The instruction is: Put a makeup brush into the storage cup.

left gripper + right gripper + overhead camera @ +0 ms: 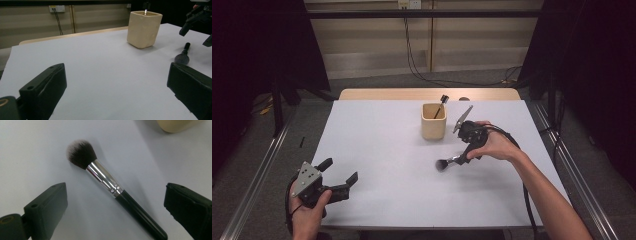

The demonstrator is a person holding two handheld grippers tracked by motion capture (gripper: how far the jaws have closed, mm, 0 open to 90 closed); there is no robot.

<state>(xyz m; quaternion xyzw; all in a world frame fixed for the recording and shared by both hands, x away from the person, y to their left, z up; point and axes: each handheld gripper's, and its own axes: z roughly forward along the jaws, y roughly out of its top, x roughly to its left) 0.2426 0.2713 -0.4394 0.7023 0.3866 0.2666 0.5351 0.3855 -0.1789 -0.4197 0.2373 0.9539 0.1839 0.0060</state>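
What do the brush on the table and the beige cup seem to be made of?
Brush: soft dark bristles with pale tips, likely synthetic; a shiny ferrule, probably metal; a glossy black handle, plastic or lacquered wood. Cup: matte cream, slightly uneven walls, perhaps ceramic or stone.

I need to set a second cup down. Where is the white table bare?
Bare: the left half, between the beige cup and left gripper, plus the near edge. Crowded: right of the cup, where the right gripper hangs over the makeup brush.

Nothing to read anywhere on this table: no lettering, brand or number on the cream square ceramic cup [433, 122], nor on the black-handled, silver-ferruled makeup brush [110, 185], nor on the white wall socket [57, 8].
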